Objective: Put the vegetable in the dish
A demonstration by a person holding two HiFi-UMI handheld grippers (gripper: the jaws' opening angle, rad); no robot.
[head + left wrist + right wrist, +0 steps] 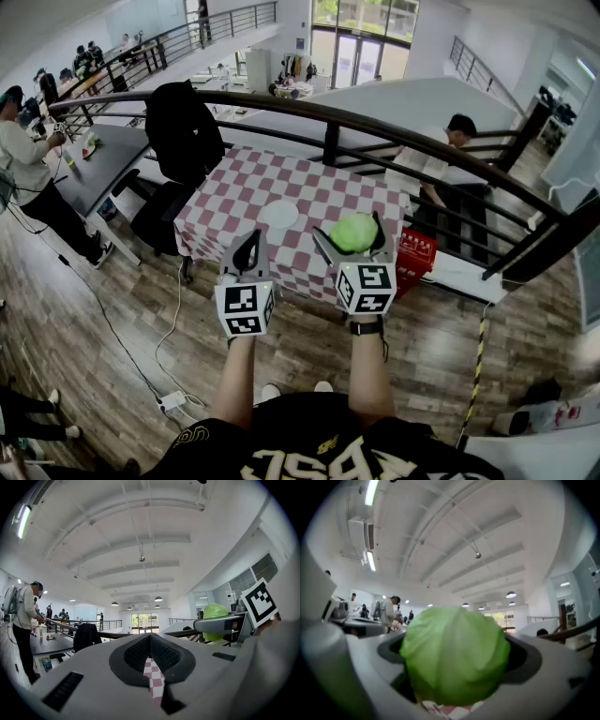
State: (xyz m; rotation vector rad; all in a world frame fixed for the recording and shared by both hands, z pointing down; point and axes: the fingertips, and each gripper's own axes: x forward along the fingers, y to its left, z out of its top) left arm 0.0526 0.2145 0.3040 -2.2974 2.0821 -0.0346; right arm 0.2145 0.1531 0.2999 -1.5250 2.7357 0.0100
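A round green cabbage [353, 232] sits between the jaws of my right gripper [352, 231], which is shut on it and held up in the air over the near right part of the red-and-white checked table [234, 192]. In the right gripper view the cabbage [454, 656] fills the space between the jaws. A white dish [279, 215] lies on the cloth, to the left of the cabbage and beyond it. My left gripper [247, 240] hangs shut and holds nothing, near the table's front edge. The left gripper view shows the cabbage [214, 613] off to its right.
A black chair with a dark jacket [183, 131] stands at the table's left. A red crate [415, 253] sits on the floor at its right. A dark railing [328, 117] curves behind, with a person [441, 155] beyond it. A grey desk [103, 159] and cables [173, 401] lie left.
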